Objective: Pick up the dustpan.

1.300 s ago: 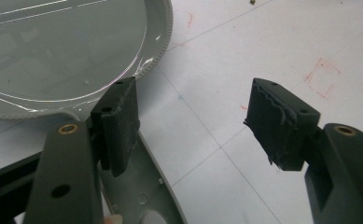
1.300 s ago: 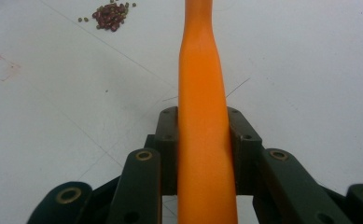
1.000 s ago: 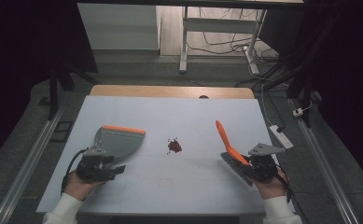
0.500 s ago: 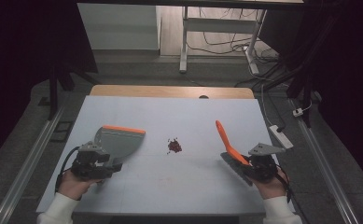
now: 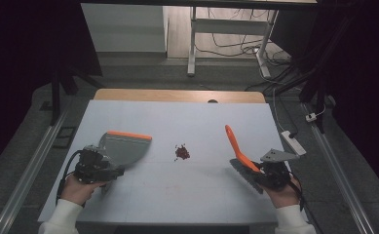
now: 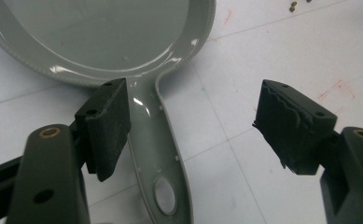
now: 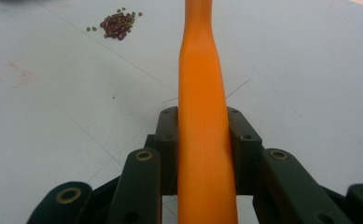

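1. The right gripper (image 7: 202, 154) has its two jaws closed tight on the orange handle of one brush (image 5: 240, 157). In the high view the right gripper (image 5: 270, 173) sits near the table's front right, and the handle runs up and away from it toward the table's far side, leaning left, with the dark bristle head low beside the jaws.
2. The left gripper (image 6: 193, 126) stands wide open and holds nothing. One jaw is just beside the grey dustpan's (image 6: 123, 42) handle; whether it touches is unclear. The other jaw is well clear, over bare table.
3. The one dustpan (image 5: 124, 146) lies flat at the front left, handle toward the left gripper (image 5: 97, 168), orange-edged mouth facing the far side.
4. One small heap of dark red beans (image 5: 182, 153) lies on the white table (image 5: 187, 195) between dustpan and brush, with a few loose grains beside it.
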{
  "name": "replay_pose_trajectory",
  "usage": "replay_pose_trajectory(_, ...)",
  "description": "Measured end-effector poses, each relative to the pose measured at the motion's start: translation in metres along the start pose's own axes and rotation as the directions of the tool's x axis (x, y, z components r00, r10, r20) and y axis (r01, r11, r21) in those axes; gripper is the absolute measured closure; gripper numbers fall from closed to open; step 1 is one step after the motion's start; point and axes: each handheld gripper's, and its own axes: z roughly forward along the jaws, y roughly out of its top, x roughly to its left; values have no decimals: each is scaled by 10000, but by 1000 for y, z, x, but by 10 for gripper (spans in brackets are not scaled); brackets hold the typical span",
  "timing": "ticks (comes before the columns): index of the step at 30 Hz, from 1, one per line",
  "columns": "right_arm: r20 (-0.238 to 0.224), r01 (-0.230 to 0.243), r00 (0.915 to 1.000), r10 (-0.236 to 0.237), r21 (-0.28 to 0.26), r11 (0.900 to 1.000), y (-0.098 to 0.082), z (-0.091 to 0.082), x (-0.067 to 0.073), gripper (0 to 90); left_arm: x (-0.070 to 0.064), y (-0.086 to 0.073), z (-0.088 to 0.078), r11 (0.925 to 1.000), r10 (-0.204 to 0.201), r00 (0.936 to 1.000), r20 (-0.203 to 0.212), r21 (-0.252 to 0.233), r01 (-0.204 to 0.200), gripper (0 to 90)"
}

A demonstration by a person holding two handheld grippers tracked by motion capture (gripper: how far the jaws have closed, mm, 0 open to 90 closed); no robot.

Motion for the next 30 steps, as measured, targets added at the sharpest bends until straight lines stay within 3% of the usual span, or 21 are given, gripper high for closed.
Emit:
replay_pose_trajectory(5,-31,17,10000,-17,-13,10000,2,2,0,702,1,4,3,9995,-125,9987,-498,291,140,275)
replay_pose_trajectory(11,-10,83,10000,-83,102,9999,1,4,0,701,8,-4,13,9962,-212,9962,-841,822,282,274)
replay_pose_trajectory(20,3,112,9999,-113,111,9999,1,5,1,701,17,-9,20,9893,-799,9943,-713,1166,879,268)
replay_pose_trajectory(30,34,112,9999,-113,170,9998,0,6,1,702,20,-9,34,9855,-1010,9919,-768,1287,1103,300)
